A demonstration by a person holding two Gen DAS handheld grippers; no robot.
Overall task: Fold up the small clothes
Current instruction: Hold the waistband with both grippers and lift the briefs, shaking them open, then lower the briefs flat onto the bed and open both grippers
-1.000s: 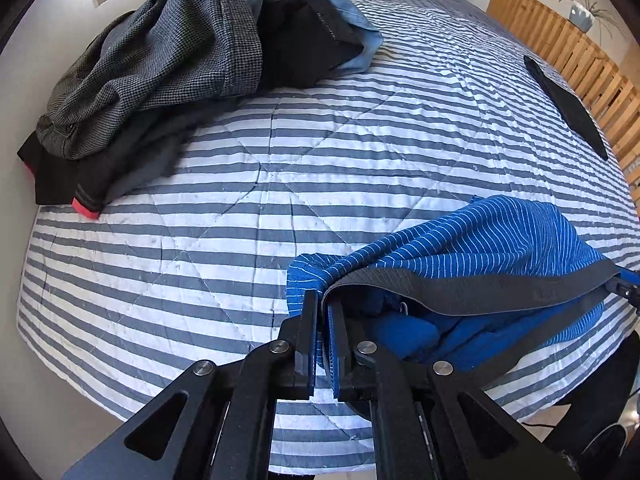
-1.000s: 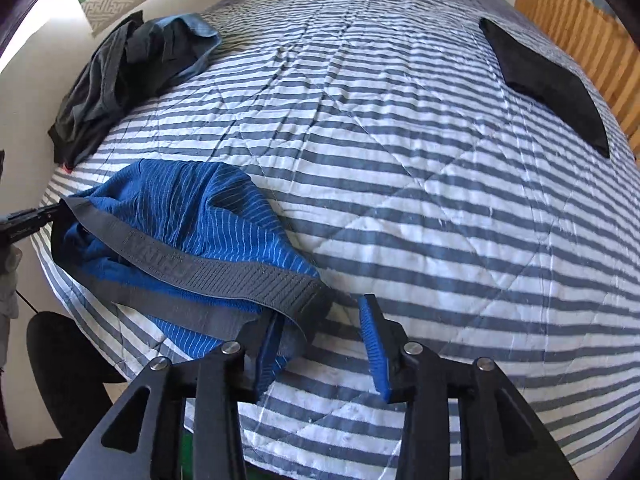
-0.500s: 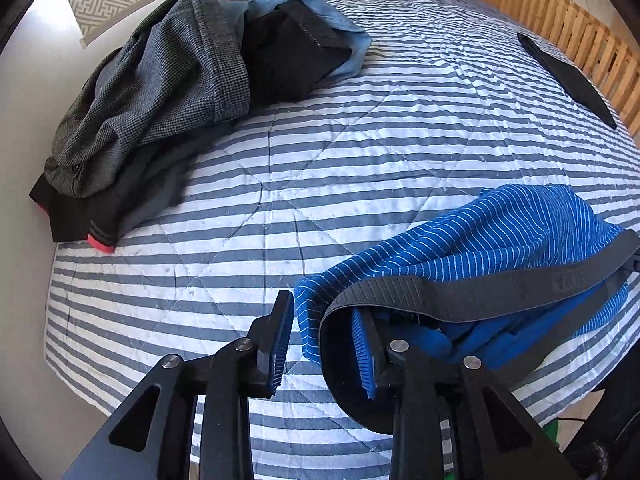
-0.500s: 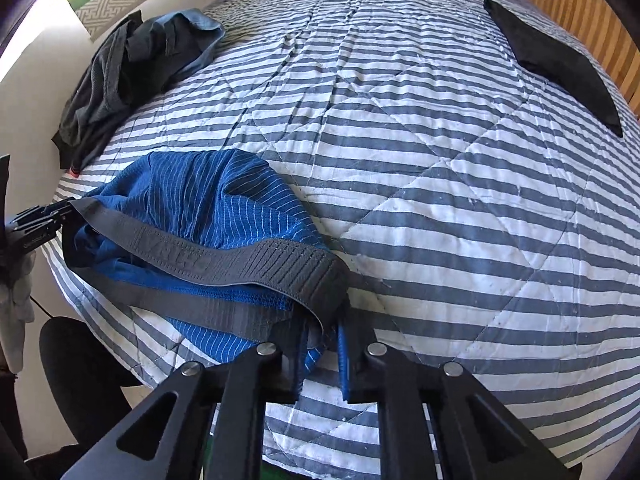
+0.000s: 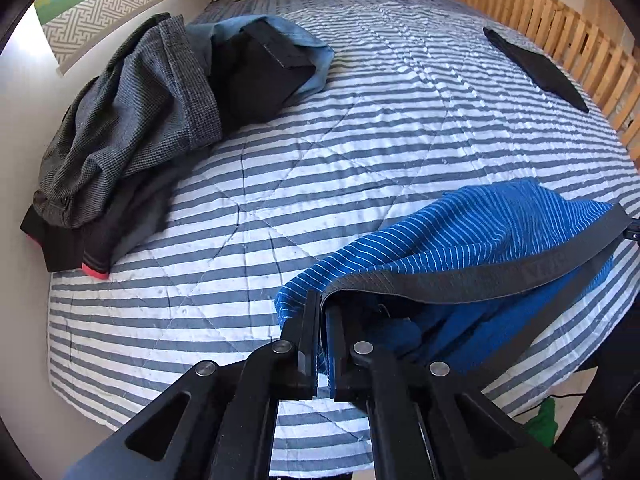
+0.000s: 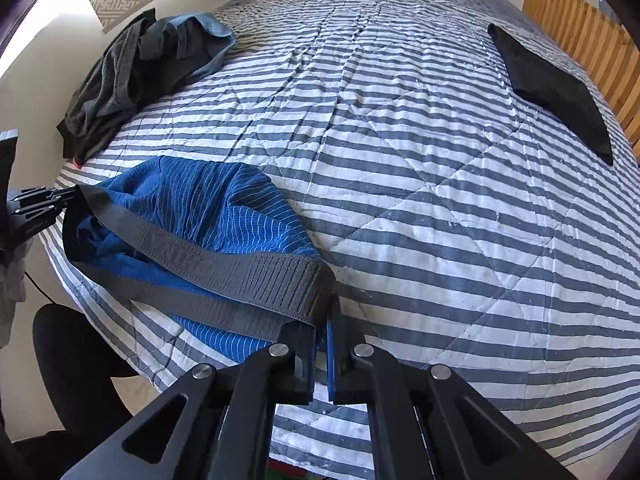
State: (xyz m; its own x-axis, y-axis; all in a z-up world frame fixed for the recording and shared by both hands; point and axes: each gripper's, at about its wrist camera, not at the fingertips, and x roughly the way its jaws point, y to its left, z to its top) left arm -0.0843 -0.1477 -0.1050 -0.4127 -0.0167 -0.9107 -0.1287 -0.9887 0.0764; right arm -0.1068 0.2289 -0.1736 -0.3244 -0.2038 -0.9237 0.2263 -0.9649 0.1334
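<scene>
A pair of blue pinstriped briefs [image 5: 472,232] was held stretched over the near edge of the striped quilt [image 5: 360,128], its grey elastic waistband [image 5: 460,280] drawn taut between the two grippers — probably so that the garment could be spread flat before the first fold. The left gripper [image 5: 323,312] was clamped on one end of the waistband, jaws drawn down to a thin slit with blue cloth pinched between them. The right gripper [image 6: 322,328] was closed in the same way on the other end, the ribbed band bunched just above its pads. Most of the garment rested on the quilt; only the band appeared lifted.

An unsorted heap of clothes [image 5: 132,128] — grey check, denim, black — was kept at the far-left edge, well apart from the briefs, seemingly as the pile awaiting folding. A folded black garment [image 6: 552,88] was laid along the right edge beside the wooden slatted rail [image 6: 592,28], presumably as finished work.
</scene>
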